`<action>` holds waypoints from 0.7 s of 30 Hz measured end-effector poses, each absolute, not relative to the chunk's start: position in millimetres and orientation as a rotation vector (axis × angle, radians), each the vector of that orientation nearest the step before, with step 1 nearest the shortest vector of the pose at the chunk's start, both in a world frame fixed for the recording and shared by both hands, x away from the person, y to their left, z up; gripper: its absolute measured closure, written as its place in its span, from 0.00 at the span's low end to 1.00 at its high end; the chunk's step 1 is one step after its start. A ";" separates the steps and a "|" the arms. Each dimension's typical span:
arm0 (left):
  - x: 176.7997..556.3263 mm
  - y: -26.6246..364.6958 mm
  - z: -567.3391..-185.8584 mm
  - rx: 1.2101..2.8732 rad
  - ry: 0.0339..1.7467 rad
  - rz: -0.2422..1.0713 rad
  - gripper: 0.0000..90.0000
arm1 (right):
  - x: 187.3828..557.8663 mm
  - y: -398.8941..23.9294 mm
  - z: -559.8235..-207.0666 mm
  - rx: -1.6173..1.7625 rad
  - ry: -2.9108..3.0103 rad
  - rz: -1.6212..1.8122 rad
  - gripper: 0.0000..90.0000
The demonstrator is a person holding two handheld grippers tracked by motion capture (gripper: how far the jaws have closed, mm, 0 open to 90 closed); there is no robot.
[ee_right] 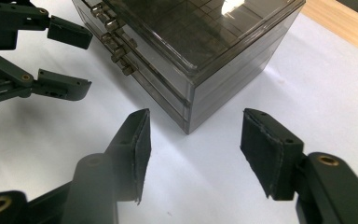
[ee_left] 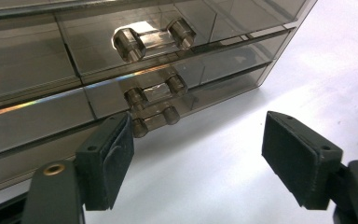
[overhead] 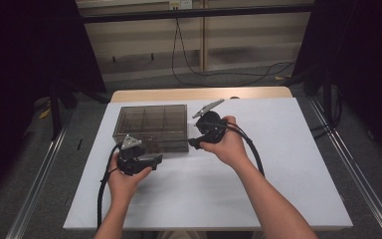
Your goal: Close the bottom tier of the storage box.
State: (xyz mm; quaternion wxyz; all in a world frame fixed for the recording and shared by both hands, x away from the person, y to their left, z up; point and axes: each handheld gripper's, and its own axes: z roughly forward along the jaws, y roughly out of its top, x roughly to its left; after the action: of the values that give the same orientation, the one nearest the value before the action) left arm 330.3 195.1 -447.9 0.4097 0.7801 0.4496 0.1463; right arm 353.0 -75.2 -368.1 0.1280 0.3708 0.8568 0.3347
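Judging from the open, empty fingers of the left gripper point(ee_left: 198, 161) before the bottom drawer handle point(ee_left: 154, 120), closing squarely on it suits, while the right gripper point(ee_right: 196, 154), also open, steadies the smoked drawer organiser point(overhead: 151, 127) at the worktop's point(overhead: 278, 164) ten o'clock.

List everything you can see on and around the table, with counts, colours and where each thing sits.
drawer box: one, smoky clear plastic, far left part of the white sheet
drawer handles: three, clear, on the box front, one above the other
white sheet: one, covers the table
table: one, light wood, edge showing beyond the sheet
floor cables: black, behind the table
left gripper: one, black, fingers open near the lowest handle
right gripper: one, black, fingers open at the box's corner
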 end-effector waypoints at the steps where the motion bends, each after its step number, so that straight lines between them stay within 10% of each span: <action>1: 330.2 195.0 -447.7 1.960 1.129 0.370 0.27 | 351.8 -76.2 -367.8 1.082 2.492 0.974 0.47; 21: 326.8 195.6 -444.9 1.973 1.132 0.365 0.20 | 333.5 -96.3 -373.5 1.076 2.482 1.003 0.35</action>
State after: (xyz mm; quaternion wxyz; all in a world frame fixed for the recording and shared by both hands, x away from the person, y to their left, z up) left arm 326.8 195.6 -444.9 0.4067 0.7823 0.4490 0.1447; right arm 333.5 -96.3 -373.5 0.1277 0.3698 0.8533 0.3447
